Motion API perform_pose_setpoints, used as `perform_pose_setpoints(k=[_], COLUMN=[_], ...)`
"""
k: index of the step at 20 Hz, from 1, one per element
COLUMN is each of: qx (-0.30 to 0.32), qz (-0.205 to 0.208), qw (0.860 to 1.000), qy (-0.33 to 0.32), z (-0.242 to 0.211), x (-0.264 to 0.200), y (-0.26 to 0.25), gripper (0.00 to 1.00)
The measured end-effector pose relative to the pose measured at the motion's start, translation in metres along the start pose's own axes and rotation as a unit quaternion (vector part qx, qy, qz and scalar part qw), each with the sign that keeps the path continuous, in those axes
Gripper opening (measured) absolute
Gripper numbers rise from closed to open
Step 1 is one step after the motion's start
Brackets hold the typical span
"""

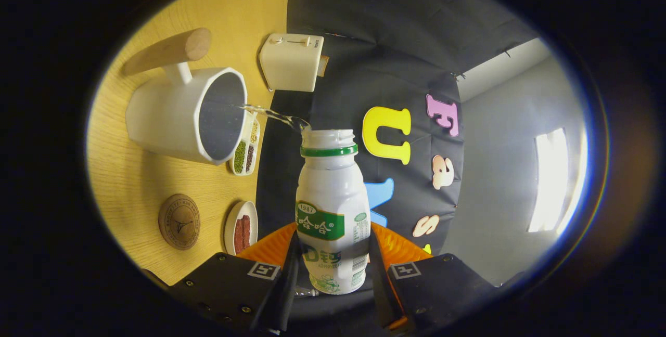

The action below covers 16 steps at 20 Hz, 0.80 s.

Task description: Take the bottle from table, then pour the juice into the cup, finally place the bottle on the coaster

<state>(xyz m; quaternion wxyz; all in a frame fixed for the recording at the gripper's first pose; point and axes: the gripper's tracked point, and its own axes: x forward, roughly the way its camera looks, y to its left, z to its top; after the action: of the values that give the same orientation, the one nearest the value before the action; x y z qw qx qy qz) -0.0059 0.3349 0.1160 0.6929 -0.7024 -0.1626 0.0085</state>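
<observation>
Between the fingers of the gripper (333, 269), the bottle (332, 207) is clamped by its lower body, one finger pressing on each side, and is tipped over toward the cup (177, 116). A thin clear stream (270, 114) arcs from the open, green-ringed mouth into the cup's dark interior. The cup, with its wooden handle (169, 51), stands on the table (130, 181); the coaster (179, 221) lies near it, well apart from the bottle. Judged from its thin white plastic wall, the bottle is light, growing lighter as it empties, smooth and somewhat squeezable. A hold low on the broad labelled body, as here, seems sound; a harder squeeze could dent it.
</observation>
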Motion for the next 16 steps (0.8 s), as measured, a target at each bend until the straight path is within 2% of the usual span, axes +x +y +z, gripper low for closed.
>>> perform_pose_setpoints(k=[16], qx=[-0.025], qz=[-0.005], qw=[1.0], qy=[-0.002], z=[0.0012], x=[0.003], y=[-0.0007], gripper=[0.63])
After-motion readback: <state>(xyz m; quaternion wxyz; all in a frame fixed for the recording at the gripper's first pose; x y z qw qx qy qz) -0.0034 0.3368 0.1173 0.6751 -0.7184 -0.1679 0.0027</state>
